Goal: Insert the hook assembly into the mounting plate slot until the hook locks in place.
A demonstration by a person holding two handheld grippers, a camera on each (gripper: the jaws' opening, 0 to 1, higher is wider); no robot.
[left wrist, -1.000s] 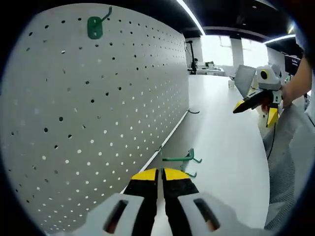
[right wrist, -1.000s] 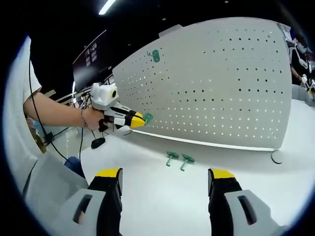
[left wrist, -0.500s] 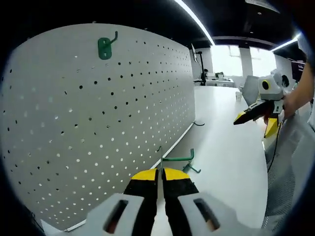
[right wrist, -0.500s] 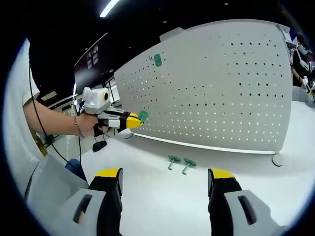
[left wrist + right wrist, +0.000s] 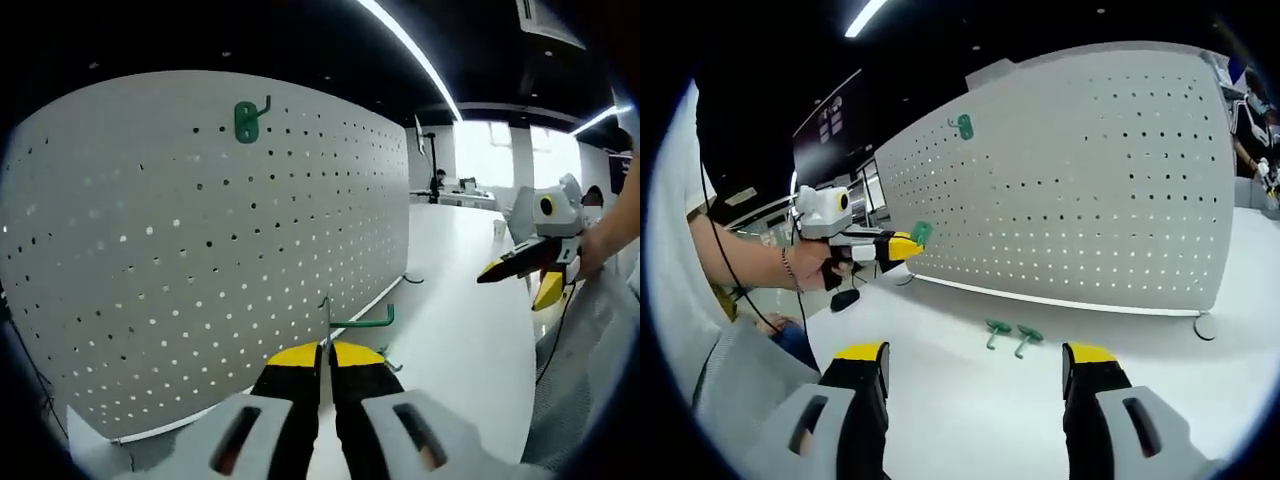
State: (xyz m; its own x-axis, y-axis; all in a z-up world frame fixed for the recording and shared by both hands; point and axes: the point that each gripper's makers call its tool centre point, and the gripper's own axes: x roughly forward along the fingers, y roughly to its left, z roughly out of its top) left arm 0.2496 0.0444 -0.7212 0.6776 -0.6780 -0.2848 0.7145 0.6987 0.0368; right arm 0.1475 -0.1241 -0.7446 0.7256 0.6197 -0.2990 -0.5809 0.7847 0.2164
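Observation:
A white pegboard mounting plate (image 5: 200, 250) (image 5: 1090, 180) stands upright on the white table. One green hook (image 5: 246, 120) (image 5: 962, 126) hangs high on it. My left gripper (image 5: 325, 352) (image 5: 902, 245) is shut on a second green hook assembly (image 5: 355, 322) (image 5: 922, 233), held in the air in front of the board's lower part and apart from it. My right gripper (image 5: 975, 360) (image 5: 530, 270) is open with nothing between its fingers, low over the table and back from the board.
Two loose green hooks (image 5: 997, 332) (image 5: 1028, 338) lie on the table (image 5: 970, 420) before the board. A dark foot loop (image 5: 1205, 325) (image 5: 412, 279) sits at the board's base. A person's arm (image 5: 745, 255) holds the left gripper. Desks and windows lie far behind.
The left gripper has drawn back from the board, still shut on the hook, so more of the board shows in its view. The right gripper has stayed put and open.

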